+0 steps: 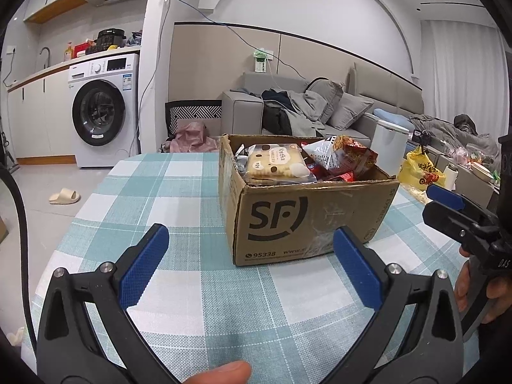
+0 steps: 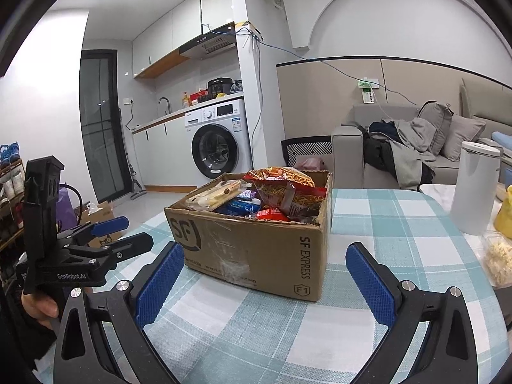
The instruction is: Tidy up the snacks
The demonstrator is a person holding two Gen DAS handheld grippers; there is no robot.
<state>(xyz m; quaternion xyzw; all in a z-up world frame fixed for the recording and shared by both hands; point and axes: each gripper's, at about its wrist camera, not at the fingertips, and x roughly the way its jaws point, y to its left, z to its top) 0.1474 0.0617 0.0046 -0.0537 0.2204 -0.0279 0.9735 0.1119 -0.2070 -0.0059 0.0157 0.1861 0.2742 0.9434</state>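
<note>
Snacks [image 1: 288, 160] fill an open cardboard box [image 1: 307, 220] that sits on the checked tablecloth [image 1: 179, 192], at about twelve to one o'clock from the left gripper [image 1: 251, 246] and at roughly eleven o'clock from the right gripper [image 2: 264, 264]. A pale spotted cake packet [image 1: 275, 161] lies on top toward the box's near-left corner, and a red noodle-snack bag [image 2: 284, 188] stands higher than the rim on the far side. The flaps are cut or torn away, so the top edge is ragged and nothing covers the contents.

Both grippers hang above the cloth just short of the box, empty, each with its blue pads spread wide apart. The box's printed front face runs between the left gripper's fingers; its corner points between the right gripper's.

Bare cloth stretches out at nine o'clock from the box toward the table's rounded edge. At three o'clock a white canister [image 2: 473, 188] stands near the table's rim, with a yellow bag [image 1: 419, 171] and a clear tub [image 2: 497, 259] beside it, so that side is tighter. A washing machine [image 2: 217, 140] and a sofa [image 1: 320, 112] stand well beyond.
</note>
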